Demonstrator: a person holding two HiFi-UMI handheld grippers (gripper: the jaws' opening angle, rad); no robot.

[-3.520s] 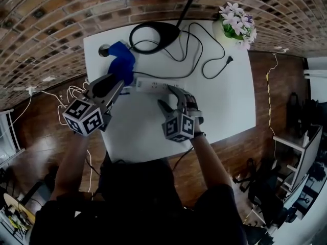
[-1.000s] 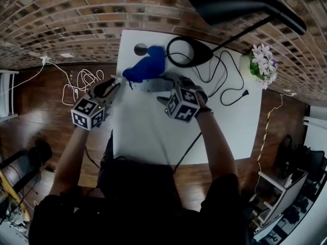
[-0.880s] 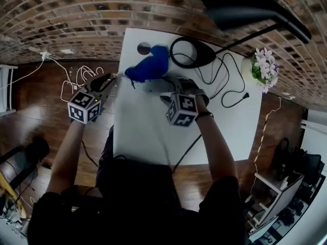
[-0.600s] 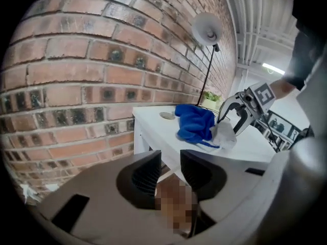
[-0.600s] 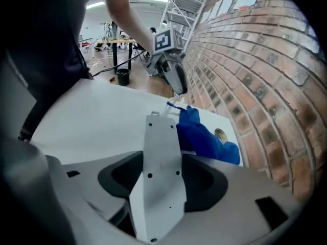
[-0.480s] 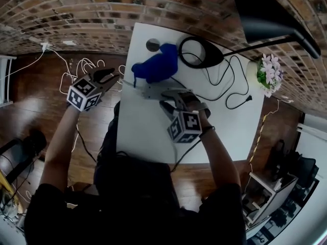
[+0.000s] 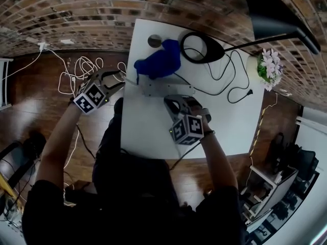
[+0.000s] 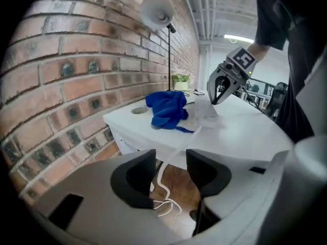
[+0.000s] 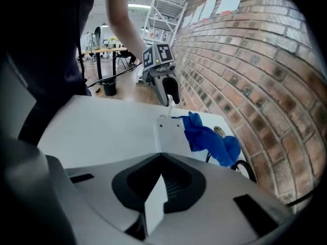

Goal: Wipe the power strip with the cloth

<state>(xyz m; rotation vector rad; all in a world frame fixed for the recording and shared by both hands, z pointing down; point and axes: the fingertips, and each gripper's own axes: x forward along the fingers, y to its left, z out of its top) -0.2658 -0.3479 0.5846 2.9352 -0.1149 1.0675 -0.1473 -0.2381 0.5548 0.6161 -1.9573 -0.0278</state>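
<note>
Power strip [image 7: 166,89], a flat white plastic bar, lies on the white worktop [image 7: 148,137] toward its 12 o'clock edge. The crumpled blue cloth [image 7: 159,63] is bunched at the strip's 11 o'clock end, touching it, and neither tool grips it. The left tool [image 7: 115,78] hangs off the worktop's 9 o'clock edge; its jaws have just been opening and stand wide, with the pads pressing on nothing. The right tool [image 7: 180,102] sits just at 6 o'clock of the strip; its jaws have just been closing and are now together with nothing between them. With the cloth loose beside the strip, the scene fits a moment before the cloth is taken up for wiping, and equally one after it has been laid down. Any grip on the cloth would need parted jaws brought over it, and the right tool's are together. The left gripper view alone shows the strip's thin white cord [image 8: 164,162] dropping from the worktop edge to the wooden floor, seen through that tool's gap. The right gripper view alone shows the strip's upper face as plain, with small holes and no sockets visible. Only the head view shows the black round lamp base [image 7: 202,47] at 1 o'clock of the cloth.
</note>
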